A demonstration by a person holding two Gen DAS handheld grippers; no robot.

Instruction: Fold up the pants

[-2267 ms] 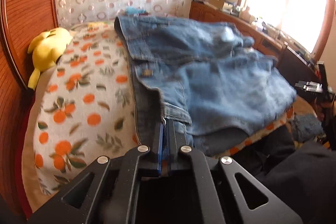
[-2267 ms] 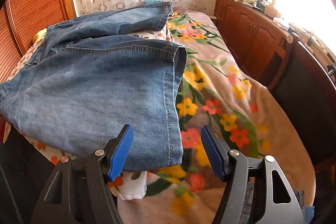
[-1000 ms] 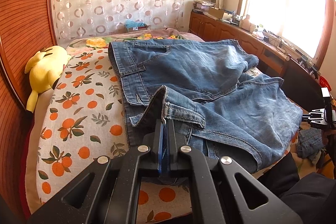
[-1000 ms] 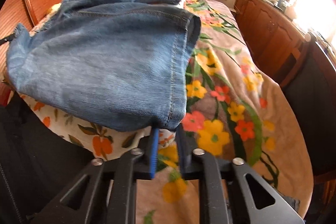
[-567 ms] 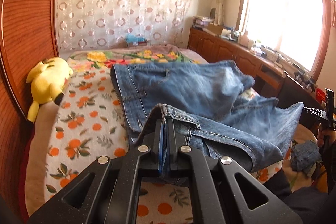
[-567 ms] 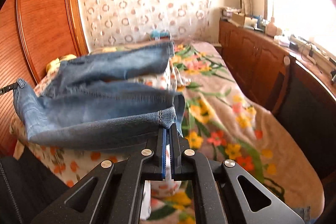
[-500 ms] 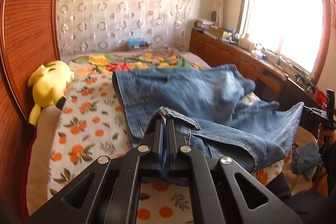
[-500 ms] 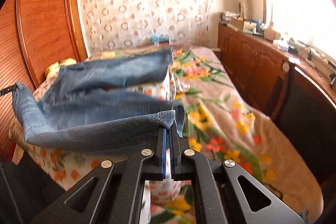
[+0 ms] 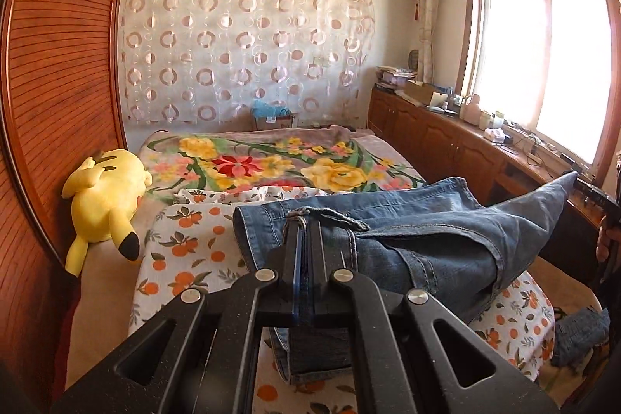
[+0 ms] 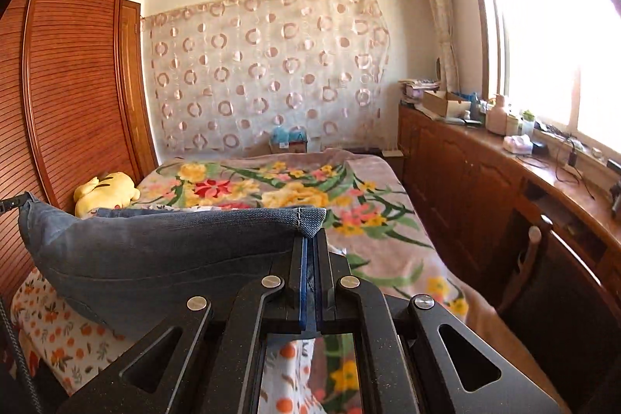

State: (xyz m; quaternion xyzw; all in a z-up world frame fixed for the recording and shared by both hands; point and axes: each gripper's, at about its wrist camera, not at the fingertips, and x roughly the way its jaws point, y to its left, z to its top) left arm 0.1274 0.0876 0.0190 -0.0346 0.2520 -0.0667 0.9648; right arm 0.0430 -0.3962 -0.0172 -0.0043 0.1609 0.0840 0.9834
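Note:
Blue denim pants [image 9: 419, 247] hang lifted above the bed, stretched between both grippers. My left gripper [image 9: 304, 224] is shut on the waistband edge of the pants, whose denim bunches over its fingertips. In the right wrist view my right gripper [image 10: 309, 237] is shut on the hem corner of the pants [image 10: 163, 251]. The fabric runs left from there to its far corner. The other gripper [image 9: 594, 196] shows at the right edge of the left wrist view, pinching that raised corner. The lower part of the pants droops toward the orange-print sheet [image 9: 186, 251].
A yellow plush toy [image 9: 106, 204] lies at the bed's left side by the wooden wardrobe [image 9: 50, 103]. A floral blanket [image 10: 295, 189] covers the far bed. Wooden cabinets [image 10: 485, 181] with clutter line the right wall under the window. More denim [image 9: 578, 332] lies low at the right.
Both grippers have risen with the pants, lifting the near fold clear of the bed. The right gripper went from open around the hem to shut on it.

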